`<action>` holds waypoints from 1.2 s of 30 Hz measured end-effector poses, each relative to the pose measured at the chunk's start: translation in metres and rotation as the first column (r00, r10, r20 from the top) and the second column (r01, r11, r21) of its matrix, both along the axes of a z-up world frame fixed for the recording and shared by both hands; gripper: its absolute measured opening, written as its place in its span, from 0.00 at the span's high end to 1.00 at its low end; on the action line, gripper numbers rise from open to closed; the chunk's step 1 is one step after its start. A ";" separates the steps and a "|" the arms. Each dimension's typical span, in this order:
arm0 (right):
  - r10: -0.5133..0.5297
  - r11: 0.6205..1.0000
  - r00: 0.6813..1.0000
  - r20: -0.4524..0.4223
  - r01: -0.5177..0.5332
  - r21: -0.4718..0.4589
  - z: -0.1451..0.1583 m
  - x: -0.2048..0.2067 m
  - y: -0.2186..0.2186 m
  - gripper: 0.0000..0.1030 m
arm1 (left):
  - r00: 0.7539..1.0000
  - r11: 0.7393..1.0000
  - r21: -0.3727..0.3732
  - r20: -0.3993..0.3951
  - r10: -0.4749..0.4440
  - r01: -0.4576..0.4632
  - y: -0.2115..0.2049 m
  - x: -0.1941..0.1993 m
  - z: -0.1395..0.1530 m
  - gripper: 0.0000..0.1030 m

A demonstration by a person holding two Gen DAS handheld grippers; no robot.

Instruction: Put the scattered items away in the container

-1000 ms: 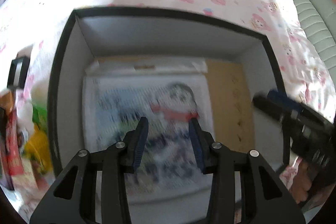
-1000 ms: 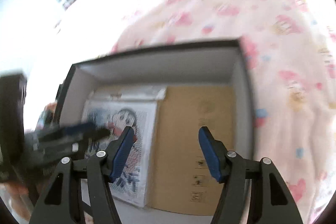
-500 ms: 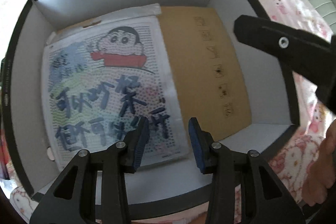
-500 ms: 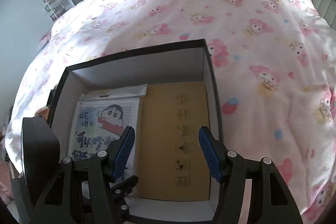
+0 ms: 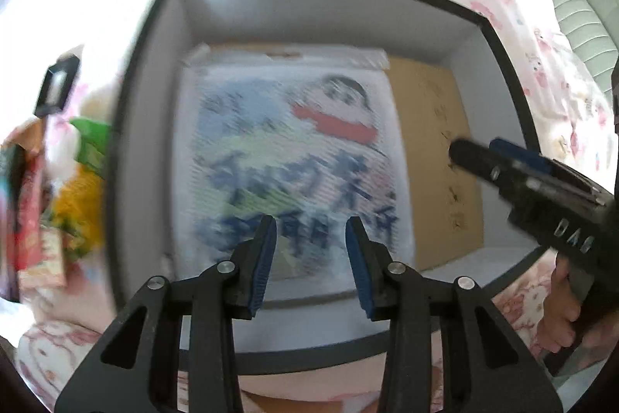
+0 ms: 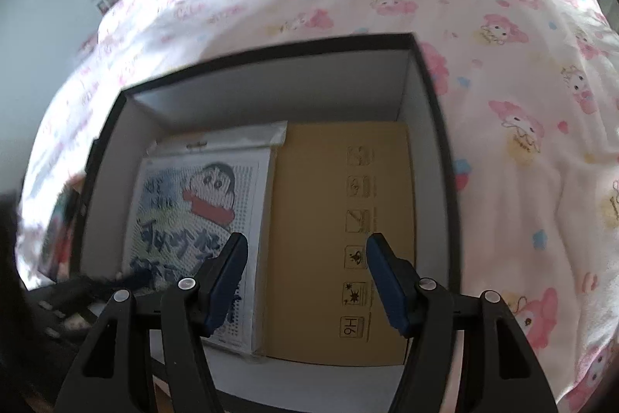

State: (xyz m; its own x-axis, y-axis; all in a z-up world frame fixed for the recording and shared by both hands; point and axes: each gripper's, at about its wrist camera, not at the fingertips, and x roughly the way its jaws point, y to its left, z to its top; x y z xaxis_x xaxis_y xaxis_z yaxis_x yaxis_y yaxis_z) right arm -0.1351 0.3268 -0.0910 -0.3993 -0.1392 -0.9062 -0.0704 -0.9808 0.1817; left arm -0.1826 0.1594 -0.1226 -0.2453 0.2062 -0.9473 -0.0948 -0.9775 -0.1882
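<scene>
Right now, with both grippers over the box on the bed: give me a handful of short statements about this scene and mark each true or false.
1. The box holds a cartoon sheet and a brown cardboard piece side by side. True.
2. The left gripper is clamped on the cartoon sheet. False: nothing is between its fingers; the sheet lies flat in the box below.
3. The right gripper carries a snack packet. False: its jaws are open and empty.
4. Colourful packets lie on the bedspread outside the box, at the left in the left wrist view. True.
5. The box has a lid on it. False: it is open at the top.
</scene>
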 end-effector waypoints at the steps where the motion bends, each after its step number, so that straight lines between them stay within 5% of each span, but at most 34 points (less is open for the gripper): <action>1: 0.014 1.000 1.000 0.006 -0.014 0.001 -0.002 -0.002 -0.004 0.41 | 1.000 1.000 -0.013 -0.005 -0.003 0.002 -0.003 -0.002 0.000 0.63; 8: 0.091 0.995 0.996 0.027 -0.092 0.047 -0.010 -0.005 -0.033 0.41 | 0.998 1.000 0.025 -0.068 0.004 -0.002 -0.016 0.001 0.007 0.63; 14: 0.088 0.996 0.994 -0.057 -0.087 0.029 0.016 0.014 -0.045 0.41 | 0.988 0.998 0.064 -0.153 0.036 -0.026 -0.038 0.020 0.032 0.63; 25: 0.065 0.998 0.987 -0.150 -0.064 0.010 0.059 0.070 -0.095 0.41 | 0.954 0.999 -0.032 -0.300 0.010 -0.021 -0.052 0.081 0.100 0.62; 36: 0.166 0.986 0.970 -0.176 -0.163 0.032 0.081 0.084 -0.177 0.41 | 0.944 0.993 0.002 -0.311 0.113 -0.119 -0.134 0.119 0.111 0.62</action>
State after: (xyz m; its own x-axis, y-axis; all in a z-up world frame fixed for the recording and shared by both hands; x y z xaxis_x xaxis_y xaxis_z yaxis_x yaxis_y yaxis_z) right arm -0.0514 0.1502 -0.0102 -0.5268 -0.2011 -0.8258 0.1241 -0.9794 0.1594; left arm -0.0634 0.0257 -0.0116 -0.5488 0.1436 -0.8235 -0.0316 -0.9880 -0.1511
